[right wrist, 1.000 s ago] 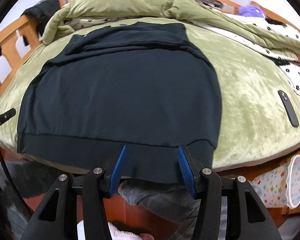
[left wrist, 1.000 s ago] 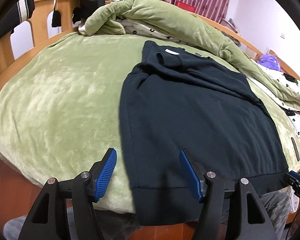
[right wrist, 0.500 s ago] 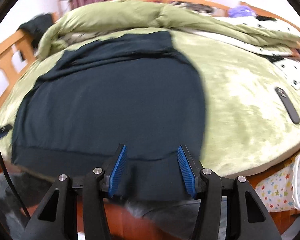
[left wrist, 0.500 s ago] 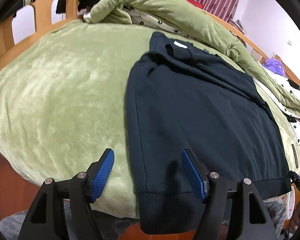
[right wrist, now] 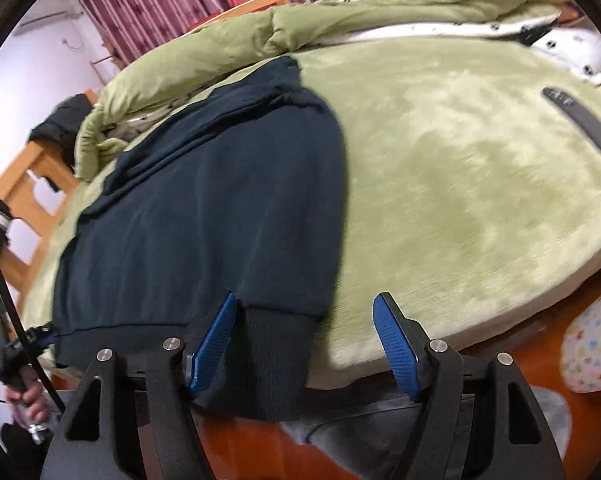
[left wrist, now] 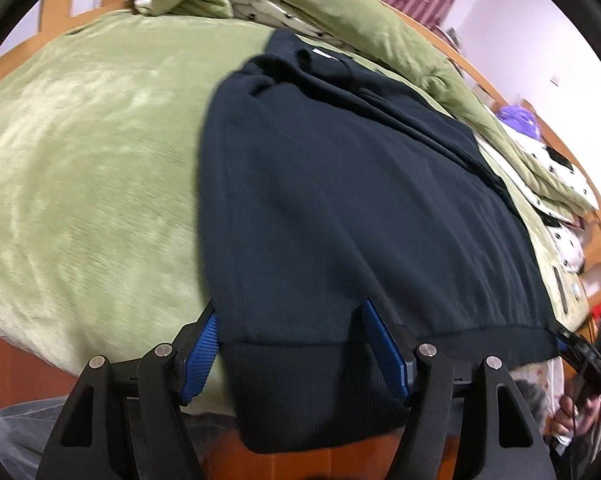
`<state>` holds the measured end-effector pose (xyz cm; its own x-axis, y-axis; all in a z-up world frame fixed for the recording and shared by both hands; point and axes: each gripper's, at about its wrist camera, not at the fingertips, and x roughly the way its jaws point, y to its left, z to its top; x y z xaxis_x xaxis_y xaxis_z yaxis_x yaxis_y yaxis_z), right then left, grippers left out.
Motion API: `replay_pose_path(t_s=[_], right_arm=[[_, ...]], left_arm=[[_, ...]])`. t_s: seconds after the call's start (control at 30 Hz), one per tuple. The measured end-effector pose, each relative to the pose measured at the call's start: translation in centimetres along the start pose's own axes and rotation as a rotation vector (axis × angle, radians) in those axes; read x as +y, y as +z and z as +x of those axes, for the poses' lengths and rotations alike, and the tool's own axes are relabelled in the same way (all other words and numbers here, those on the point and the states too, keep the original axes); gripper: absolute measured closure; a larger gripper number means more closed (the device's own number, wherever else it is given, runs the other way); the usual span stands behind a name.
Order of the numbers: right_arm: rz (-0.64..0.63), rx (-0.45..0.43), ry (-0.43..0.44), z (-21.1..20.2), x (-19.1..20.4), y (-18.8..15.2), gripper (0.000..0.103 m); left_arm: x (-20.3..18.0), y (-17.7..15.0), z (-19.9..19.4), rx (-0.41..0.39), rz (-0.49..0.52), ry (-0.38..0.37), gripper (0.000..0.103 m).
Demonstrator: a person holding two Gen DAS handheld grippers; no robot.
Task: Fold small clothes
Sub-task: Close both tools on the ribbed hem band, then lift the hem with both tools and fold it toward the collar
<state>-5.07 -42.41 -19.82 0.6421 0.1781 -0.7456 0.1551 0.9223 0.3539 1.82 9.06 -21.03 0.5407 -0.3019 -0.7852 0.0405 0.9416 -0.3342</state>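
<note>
Lower centre of the left-wrist view: left gripper [left wrist: 290,344] spread wide, blue pads straddling the left corner of the ribbed hem [left wrist: 320,392], nothing pinched yet; probably lined up to take that corner for a fold away from the bed edge. Lower centre of the right-wrist view: right gripper [right wrist: 304,344] equally wide open, left pad against the hem's right corner, right pad over bare blanket, gripping nothing. Beyond both: dark navy sweatshirt [left wrist: 340,200] laid flat, hem draped over the near edge, sleeves seemingly folded in already. Under it: green plush blanket [right wrist: 460,184]. Right of frame: dark remote [right wrist: 580,122]. Upper frame: bunched green duvet [left wrist: 320,0].
</note>
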Motion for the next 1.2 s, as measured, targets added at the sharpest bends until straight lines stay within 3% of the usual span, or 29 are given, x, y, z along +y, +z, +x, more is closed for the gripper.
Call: replay_pose_path(t_s=[0.1,0.23,0.4,0.47,0.5,0.53,0.67,0.87,0.93,0.97,1.1,1.2], right_arm=[[-0.011,0.040,0.010,1.2,0.8,-0.4,0.033],[-0.041,0.039,0.021,1.8,1.9,-1.0,0.039],[-0.038,0.053,0.013,2.7,2.1,-1.1,0.040],[-0.054,0.057,-0.005,2.7,2.6,-1.0,0.046],[-0.067,0.062,-0.004,2.8,2.9,-0.9,0.056],[-0.073,0.067,0.010,2.6,2.8,-1.0,0.060],[-0.074,0.072,0.019,2.3,2.8,-1.0,0.061],[-0.063,0.097,0.023,3.0,2.8,-0.9,0.055],[-0.064,0.093,0.018,3.0,2.9,-0.8,0.061],[-0.056,0.089,0.023,2.9,2.9,-0.7,0.063],[-0.072,0.066,0.061,1.9,3.1,-0.2,0.087],[-0.038,0.020,0.134,0.2,3.3,0.9,0.091]], left_arm=[[0.0,-0.4,-0.2,-0.003,-0.002,-0.009,0.037],[0.9,-0.7,-0.6,-0.006,-0.058,-0.057,0.046],[0.9,-1.5,-0.5,-0.007,-0.052,-0.059,0.055],[0.8,-1.5,-0.6,-0.004,-0.047,-0.054,0.056],[0.9,-1.5,-0.7,-0.002,-0.052,-0.059,0.061],[1.0,-1.4,-0.8,-0.002,-0.056,-0.062,0.067],[1.5,-1.7,-1.0,0.000,-0.063,-0.083,0.070],[1.5,-1.8,-0.5,0.003,-0.073,-0.096,0.070],[1.8,-1.8,-0.9,-0.011,-0.089,-0.112,0.082],[1.9,-1.8,-1.1,-0.017,-0.089,-0.127,0.084],[1.1,-1.3,-2.9,-0.076,-0.066,-0.176,0.088],[0.2,-0.4,-4.3,-0.129,-0.035,-0.179,0.088]])
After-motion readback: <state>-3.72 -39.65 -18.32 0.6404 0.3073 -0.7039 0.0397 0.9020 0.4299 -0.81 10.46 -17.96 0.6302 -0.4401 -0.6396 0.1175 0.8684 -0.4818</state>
